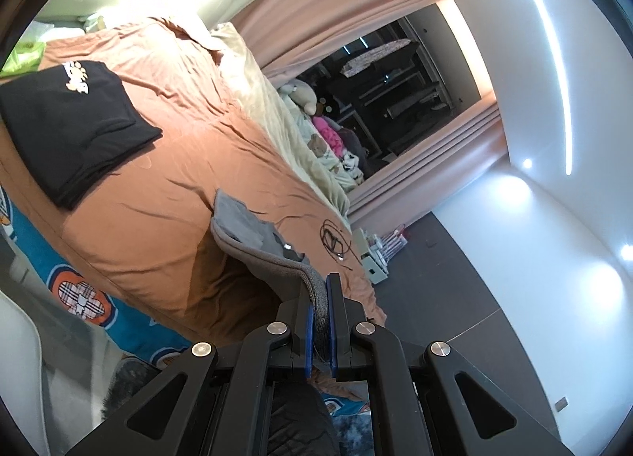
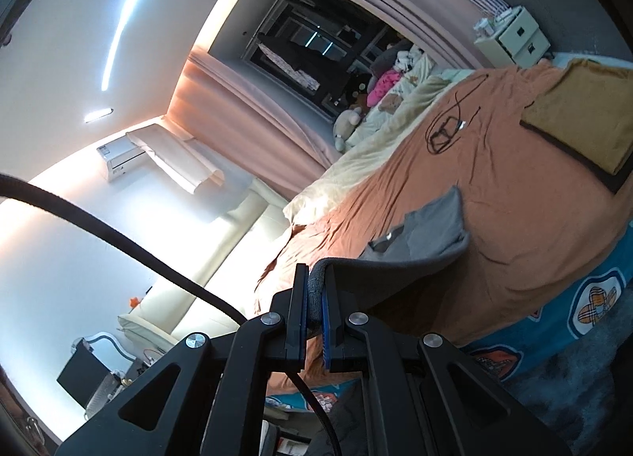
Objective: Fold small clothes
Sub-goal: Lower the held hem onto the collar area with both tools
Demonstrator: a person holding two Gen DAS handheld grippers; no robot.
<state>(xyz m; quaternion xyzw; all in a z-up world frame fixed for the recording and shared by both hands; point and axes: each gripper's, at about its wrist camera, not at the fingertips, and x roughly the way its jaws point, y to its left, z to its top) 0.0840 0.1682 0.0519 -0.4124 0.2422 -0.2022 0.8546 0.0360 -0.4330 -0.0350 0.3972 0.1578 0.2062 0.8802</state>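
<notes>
on the far left of the orange bed cover lies a black folded garment, set apart near the edge, probably so that finished pieces stay away from the working place. more to the middle, the grey garment is half lifted: its far part rests on the cover and its near edge rises up to the two tools. the left gripper has its jaws nearly closed, with only the thick grey hem between them. the right gripper pinches the same hem in the same way, at another point of it. i think both hold this edge so the cloth hangs straight and can be carried over itself for a fold. a black cable lies loose on the cover beyond the garment. on the right side rests a yellow-brown folded cloth, well apart.
</notes>
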